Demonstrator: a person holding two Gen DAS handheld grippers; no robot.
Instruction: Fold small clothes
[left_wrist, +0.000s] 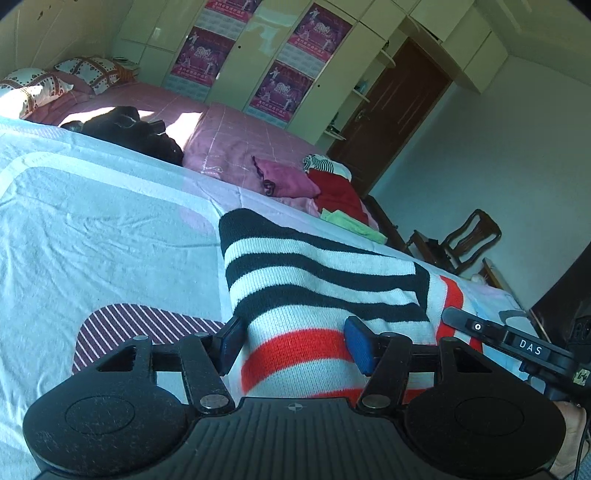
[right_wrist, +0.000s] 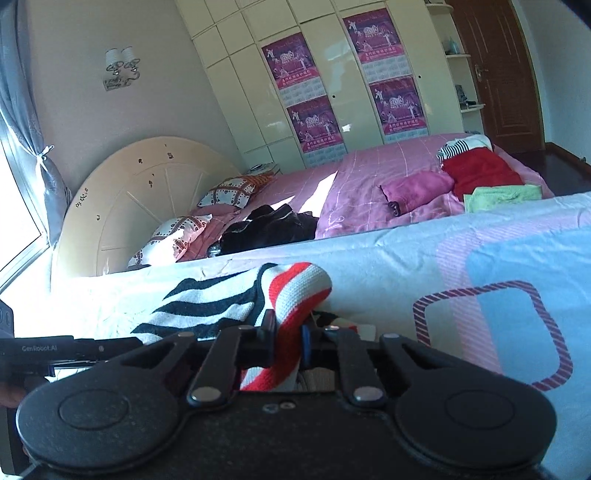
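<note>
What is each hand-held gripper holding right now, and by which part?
Right hand-held gripper: shut on the striped knit garment, pinching a red-striped edge. Left hand-held gripper: open, straddling it, gripping nothing.

Your left hand-held gripper (left_wrist: 295, 341) sits low, jaws spread wide, blue pads (left_wrist: 360, 345) well apart. Your right hand-held gripper (right_wrist: 288, 339) is level, jaws nearly closed, pinching a fold of knit between them.

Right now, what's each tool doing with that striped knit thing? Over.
Left tool open, fingers astride the black, white and red striped knit garment. Right tool shut on its raised red-striped edge. Garment partly folded on the pale blue sheet. Nothing in the way.
</note>
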